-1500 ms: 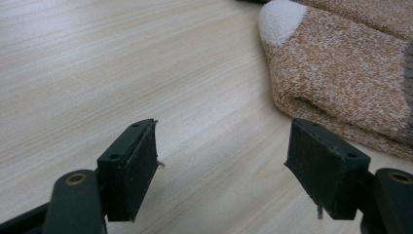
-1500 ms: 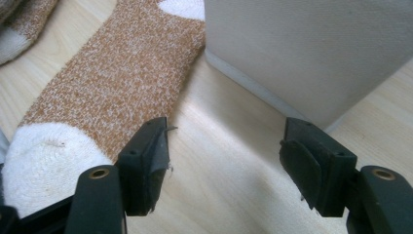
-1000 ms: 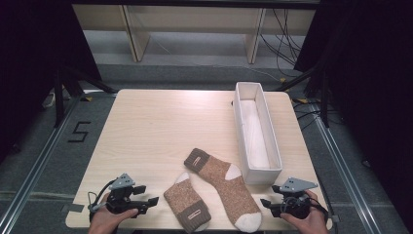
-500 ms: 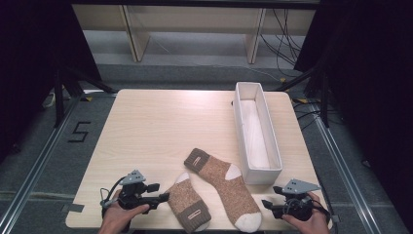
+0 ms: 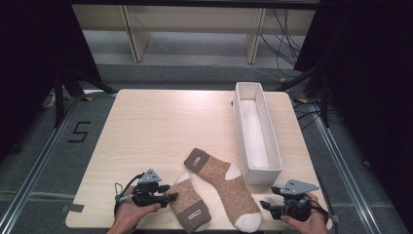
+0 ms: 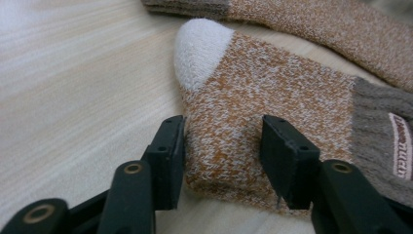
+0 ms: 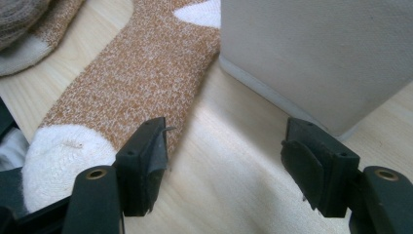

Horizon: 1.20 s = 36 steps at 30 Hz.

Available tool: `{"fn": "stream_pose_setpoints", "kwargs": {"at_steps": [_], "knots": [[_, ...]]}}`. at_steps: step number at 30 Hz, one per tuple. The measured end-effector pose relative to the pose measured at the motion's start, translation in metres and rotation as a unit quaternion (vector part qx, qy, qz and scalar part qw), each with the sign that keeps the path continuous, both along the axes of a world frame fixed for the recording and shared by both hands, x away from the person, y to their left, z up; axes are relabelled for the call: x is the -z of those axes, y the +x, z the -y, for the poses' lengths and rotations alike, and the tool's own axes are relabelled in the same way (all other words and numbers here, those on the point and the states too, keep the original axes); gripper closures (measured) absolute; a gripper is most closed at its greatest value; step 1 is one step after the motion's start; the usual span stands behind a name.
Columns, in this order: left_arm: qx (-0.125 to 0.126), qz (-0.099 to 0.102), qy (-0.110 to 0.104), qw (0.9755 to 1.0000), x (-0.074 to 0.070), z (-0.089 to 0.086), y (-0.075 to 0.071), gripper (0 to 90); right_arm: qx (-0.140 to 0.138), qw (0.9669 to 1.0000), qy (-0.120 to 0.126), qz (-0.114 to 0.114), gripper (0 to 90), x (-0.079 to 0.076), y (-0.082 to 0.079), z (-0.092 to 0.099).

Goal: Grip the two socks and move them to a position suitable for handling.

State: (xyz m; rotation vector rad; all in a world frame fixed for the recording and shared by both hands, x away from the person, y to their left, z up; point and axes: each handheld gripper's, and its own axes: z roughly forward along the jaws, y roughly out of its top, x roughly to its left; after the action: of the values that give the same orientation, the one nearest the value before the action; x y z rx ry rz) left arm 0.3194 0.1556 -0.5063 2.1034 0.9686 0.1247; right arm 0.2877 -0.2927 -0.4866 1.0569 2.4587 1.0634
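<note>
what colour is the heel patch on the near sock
White, on the near sock's orange-brown knit; left gripper view.

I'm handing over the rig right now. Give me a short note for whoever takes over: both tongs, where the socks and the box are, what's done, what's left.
Left tongs: jaws have just been closing around the folded edge of the near sock; pads beside the fabric, not yet pinching.
Right tongs: open over bare table, between the far sock toe and the white box.
Socks: flat at the table's near edge, crossing each other. Box empty, to their right.
Done: approach only.
Left: probably grip, lift and box both socks.
</note>
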Motion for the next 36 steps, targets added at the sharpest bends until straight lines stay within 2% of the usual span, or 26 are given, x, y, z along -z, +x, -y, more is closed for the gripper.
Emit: {"fn": "stream_pose_setpoints", "kwargs": {"at_steps": [1, 2, 5, 6, 7, 8, 10, 12, 14, 15, 17, 18, 19, 21, 22, 23, 28, 29, 30, 32, 35, 36], "knots": [[-0.003, 0.004, -0.003, 1.0, 0.0, 0.002, 0.0, 58.9, 0.002, 1.0, -0.001, 0.0, 33.6, 0.0, 0.0, 0.0], [0.006, 0.009, 0.006, 0.9999, -0.001, 0.001, 0.0, 62.3, 0.009, 0.9999, 0.002, -0.011, 33.6, -0.001, -0.001, -0.001], [0.014, 0.014, 0.005, 0.9998, -0.005, 0.0, 0.002, 72.0, 0.003, 1.0, 0.003, -0.005, 33.8, 0.0, -0.001, -0.001], [0.008, 0.015, -0.004, 0.9999, -0.006, 0.0, 0.002, 73.7, 0.001, 1.0, 0.0, 0.0, 33.8, 0.0, 0.0, 0.0], [0.021, 0.015, 0.006, 0.9997, -0.008, -0.003, 0.004, 74.5, 0.006, 0.9999, 0.003, -0.009, 33.7, -0.001, -0.001, 0.0], [0.021, 0.015, 0.006, 0.9997, -0.008, -0.003, 0.004, 75.0, 0.006, 0.9999, 0.003, -0.011, 33.7, 0.0, -0.001, -0.001], [0.015, 0.017, 0.0, 0.9997, -0.013, -0.009, 0.007, 75.6, 0.001, 1.0, 0.001, -0.006, 33.7, 0.0, 0.0, 0.0], [0.017, 0.017, 0.003, 0.9997, -0.016, -0.014, 0.008, 75.8, 0.001, 1.0, 0.001, -0.005, 33.7, 0.0, 0.0, 0.0], [0.008, 0.018, 0.01, 0.9998, -0.021, -0.03, 0.016, 75.9, 0.002, 1.0, 0.003, -0.005, 33.7, -0.001, 0.0, 0.001], [0.005, 0.014, 0.012, 0.9998, -0.021, -0.034, 0.018, 76.0, 0.01, 0.9998, 0.007, -0.017, 33.7, -0.001, -0.002, -0.001], [-0.001, 0.012, 0.017, 0.9998, -0.021, -0.044, 0.026, 76.0, -0.001, 1.0, 0.008, -0.005, 33.8, 0.001, 0.001, 0.0], [-0.004, 0.01, 0.019, 0.9998, -0.021, -0.048, 0.029, 76.1, 0.001, 1.0, 0.001, -0.006, 33.8, 0.0, 0.001, 0.001], [-0.01, 0.008, 0.016, 0.9998, -0.021, -0.05, 0.032, 76.1, 0.002, 1.0, 0.006, -0.003, 33.8, 0.0, 0.001, 0.0], [-0.006, 0.002, 0.019, 0.9998, -0.022, -0.055, 0.036, 76.2, -0.003, 1.0, 0.005, 0.001, 33.8, 0.0, 0.001, 0.0], [-0.008, 0.004, 0.015, 0.9999, -0.022, -0.055, 0.038, 76.2, -0.004, 1.0, 0.005, -0.005, 33.8, 0.0, 0.001, 0.0], [-0.006, 0.0, 0.02, 0.9998, -0.023, -0.056, 0.04, 76.2, -0.001, 1.0, 0.003, -0.009, 33.8, 0.0, 0.002, 0.0], [-0.011, 0.01, 0.032, 0.9994, -0.021, -0.058, 0.049, 76.0, -0.004, 1.0, 0.005, -0.003, 33.8, 0.001, 0.002, -0.001], [-0.018, 0.012, 0.037, 0.9991, -0.021, -0.058, 0.052, 75.8, -0.005, 1.0, 0.006, -0.003, 33.8, 0.001, 0.002, -0.001], [-0.023, 0.014, 0.051, 0.9983, -0.021, -0.061, 0.055, 75.8, -0.005, 0.9999, 0.007, -0.005, 33.8, 0.001, 0.002, -0.001], [-0.025, 0.027, 0.047, 0.9982, -0.021, -0.062, 0.058, 75.4, -0.004, 1.0, 0.007, -0.004, 33.7, 0.0, 0.002, -0.001], [-0.025, 0.026, 0.049, 0.9982, -0.023, -0.064, 0.061, 73.6, 0.001, 0.9999, 0.007, -0.008, 33.7, 0.001, 0.002, -0.001], [-0.025, 0.026, 0.049, 0.9982, -0.023, -0.064, 0.061, 73.4, -0.001, 1.0, 0.001, -0.004, 33.7, 0.0, 0.003, 0.0]]}}
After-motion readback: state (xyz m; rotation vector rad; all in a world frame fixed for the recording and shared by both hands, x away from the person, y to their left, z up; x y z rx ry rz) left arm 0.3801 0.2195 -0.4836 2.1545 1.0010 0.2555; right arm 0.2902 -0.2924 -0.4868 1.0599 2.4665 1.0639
